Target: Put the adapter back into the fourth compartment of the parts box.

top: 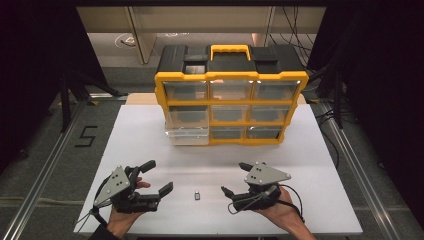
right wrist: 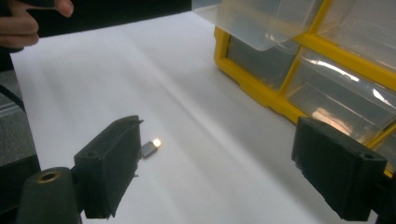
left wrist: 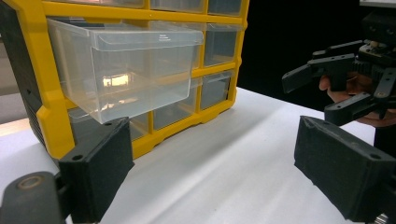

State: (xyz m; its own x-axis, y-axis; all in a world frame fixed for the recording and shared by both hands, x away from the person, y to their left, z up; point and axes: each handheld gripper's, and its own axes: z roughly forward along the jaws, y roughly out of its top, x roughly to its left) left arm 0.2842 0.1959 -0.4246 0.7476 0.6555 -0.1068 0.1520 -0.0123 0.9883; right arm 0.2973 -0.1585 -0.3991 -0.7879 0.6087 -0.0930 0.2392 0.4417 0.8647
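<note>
small metal piece (top: 197,195) (too small to identify)

Both hand-held grippers are showing black frames. The left gripper (top: 156,177) and right gripper (top: 234,178) are each carrying a grey three-cornered plate dotted with small holes, black cables trailing off behind; their blocky jaws are wearing dark matte pads with screw holes.

A white surface (top: 150,130) stands on a grey floor (top: 45,150) in a dim room, its far sides falling into black shadow. A dark mark shaped like a "5" (top: 86,136) sits on the floor to the left, beside a metal rail (top: 47,167). Beyond, pale panels (top: 200,20) catch light, with cables (top: 295,25) trailing at right.
</note>
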